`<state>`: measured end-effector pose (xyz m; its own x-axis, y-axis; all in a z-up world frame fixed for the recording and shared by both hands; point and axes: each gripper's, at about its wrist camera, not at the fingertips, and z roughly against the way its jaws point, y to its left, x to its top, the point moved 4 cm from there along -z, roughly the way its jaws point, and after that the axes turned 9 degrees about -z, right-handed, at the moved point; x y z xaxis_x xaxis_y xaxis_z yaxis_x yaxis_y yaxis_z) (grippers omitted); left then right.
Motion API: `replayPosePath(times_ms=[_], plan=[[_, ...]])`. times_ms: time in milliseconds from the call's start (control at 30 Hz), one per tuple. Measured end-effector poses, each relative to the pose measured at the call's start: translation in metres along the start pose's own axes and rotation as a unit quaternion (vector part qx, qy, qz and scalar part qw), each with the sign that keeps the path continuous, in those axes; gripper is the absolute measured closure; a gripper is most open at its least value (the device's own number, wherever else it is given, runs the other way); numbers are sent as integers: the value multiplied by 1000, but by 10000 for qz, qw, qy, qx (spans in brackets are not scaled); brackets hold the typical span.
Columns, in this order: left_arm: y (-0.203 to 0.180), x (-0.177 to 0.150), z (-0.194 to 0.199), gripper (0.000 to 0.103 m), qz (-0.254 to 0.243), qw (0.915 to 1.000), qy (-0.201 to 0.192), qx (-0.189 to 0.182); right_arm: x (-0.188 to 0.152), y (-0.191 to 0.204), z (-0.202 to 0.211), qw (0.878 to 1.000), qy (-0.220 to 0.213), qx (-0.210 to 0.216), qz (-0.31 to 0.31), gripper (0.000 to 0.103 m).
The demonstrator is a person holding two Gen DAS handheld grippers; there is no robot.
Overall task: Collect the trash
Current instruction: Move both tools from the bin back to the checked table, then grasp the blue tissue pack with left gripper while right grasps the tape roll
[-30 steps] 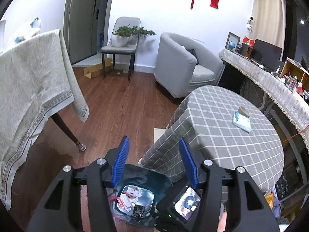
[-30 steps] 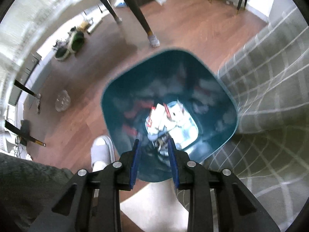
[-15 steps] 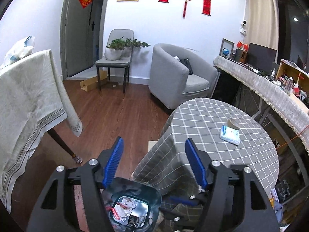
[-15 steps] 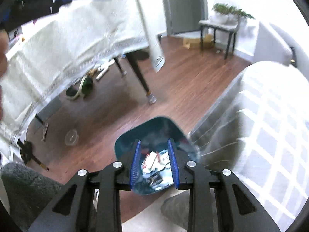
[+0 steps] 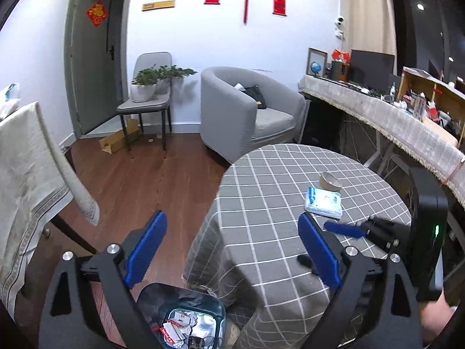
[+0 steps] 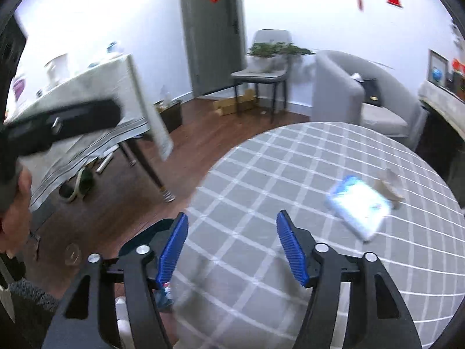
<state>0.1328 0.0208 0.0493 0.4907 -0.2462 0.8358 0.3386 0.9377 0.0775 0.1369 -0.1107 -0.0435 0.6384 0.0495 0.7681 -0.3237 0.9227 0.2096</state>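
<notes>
A: What does the trash look like?

B: A flat white-and-blue plastic tissue packet (image 5: 323, 203) lies on the round table with the grey, white-checked cloth (image 5: 279, 180), touching a small crumpled brownish paper scrap (image 5: 330, 181) on its far side. In the right wrist view the packet (image 6: 359, 206) is blurred, towards the table's right part.

A: And the bin?

B: A dark teal plastic trash bin (image 5: 180, 314) stands on the floor against the table's hanging cloth, at the near-left edge. White and red wrappers lie inside it.

A: The grippers?

B: The left gripper (image 5: 232, 250), black with ribbed blue pads, has just been opening; its jaws stand wide apart with nothing between them, above the bin and the table edge. The right gripper (image 6: 231, 250) has also just been opening; its jaws are apart and empty over the near-left part of the cloth, well short of the packet.

A: The room?

B: Reddish-brown wooden plank floor (image 5: 139, 174) and white walls hung with red ornaments. A grey upholstered tub armchair (image 5: 247, 116) stands behind the table, a grey chair bearing a potted green plant (image 5: 151, 84) beside a grey door (image 5: 93, 67). A second table under a cream, border-patterned cloth (image 5: 26, 168) is at left, and a fringed beige cloth covers a cluttered long counter (image 5: 392, 116) at right.
</notes>
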Motion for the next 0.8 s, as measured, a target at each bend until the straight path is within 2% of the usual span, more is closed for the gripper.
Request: replayPosePath(times_ms=[100,333,433,800], plan=[[-10,4,-11,9,-51,9998,-6,-189,5,-26,2,9996,-67,-189,-197,27],[-33,13,-41,8,-183,9989,103,-429,17,-81,7,9972,-178,-425,-586,19],[-44,14,-57,8,-339,9982,180,-469,20,-97,7,9964,-172,-528,-643,18],[-87,14,-112,8,-786,9907,550,-964,39,-154,1,9897,-293,-913,-1065,17]])
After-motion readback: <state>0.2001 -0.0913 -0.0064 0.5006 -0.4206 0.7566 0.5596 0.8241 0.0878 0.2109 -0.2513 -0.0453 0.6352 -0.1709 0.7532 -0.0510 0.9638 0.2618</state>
